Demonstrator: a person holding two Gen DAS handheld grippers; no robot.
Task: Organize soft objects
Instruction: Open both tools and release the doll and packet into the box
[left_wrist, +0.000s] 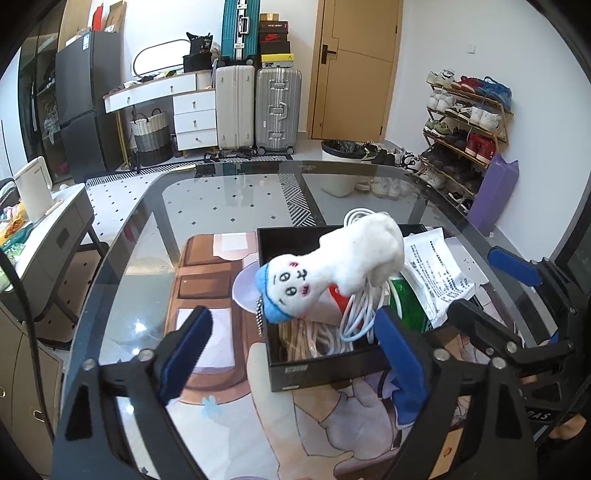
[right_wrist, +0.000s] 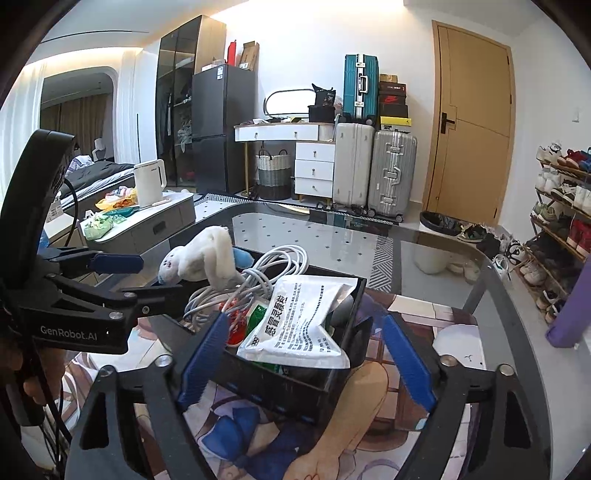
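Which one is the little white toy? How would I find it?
Look at the glass table, then the black box on it. The white plush toy lies on top of the cables, the only thing there with a face and blue cap.

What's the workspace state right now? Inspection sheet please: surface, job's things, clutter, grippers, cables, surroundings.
Surface: glass table with a printed mat under the box.
Job's things: white plush toy lies on top of the black box, head over the rim.
Clutter: white printed pouch, plus green and red packets in the box.
Grippers: left gripper and right gripper both have jaws open, nothing between the pads.
Cables: coiled white cable in the box under the toy.
Surroundings: suitcases, shoe rack, wooden door, kettle.
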